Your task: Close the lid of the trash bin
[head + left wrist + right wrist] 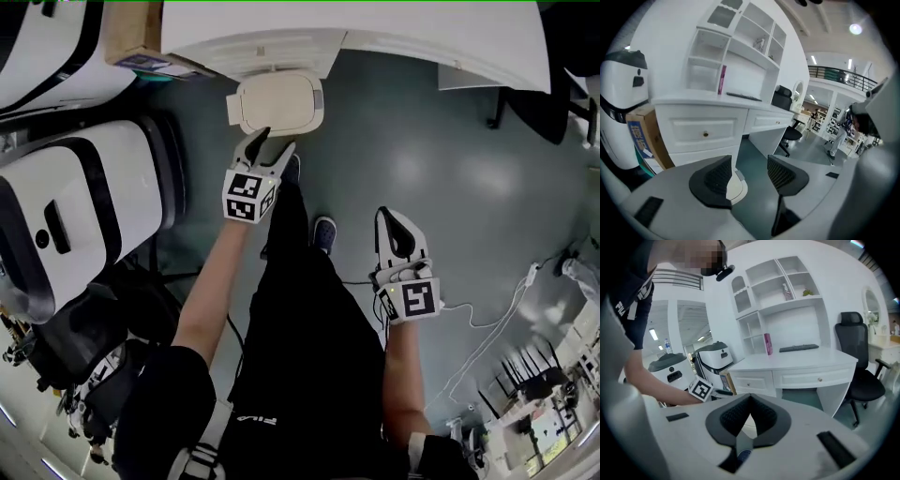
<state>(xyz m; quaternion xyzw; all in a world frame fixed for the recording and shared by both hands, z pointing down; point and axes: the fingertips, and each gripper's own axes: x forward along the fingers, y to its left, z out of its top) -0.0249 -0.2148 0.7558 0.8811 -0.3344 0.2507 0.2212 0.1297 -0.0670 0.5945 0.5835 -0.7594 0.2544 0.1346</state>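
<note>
- The bin (pixel 278 101) stands on the floor at upper centre of the head view, against the foot of the desk (pixel 375 37). Its lid (pixel 281 94) looks flat, likely already down.
- The left claw (pixel 272 142) is just below the bin in the frame, tips aimed at it, jaws spread and empty.
- The right claw (pixel 392 220) sits lower right, well apart from the bin, tips pressed together on nothing.
- The left claw is plainly nearer, and the lid's long side runs left to right.

Black short-sleeved top (pixel 169 394), black trousers (pixel 300 319), white left claw (pixel 270 143), white right claw (pixel 392 217), black-and-white marker cubes (pixel 247 195)
</note>
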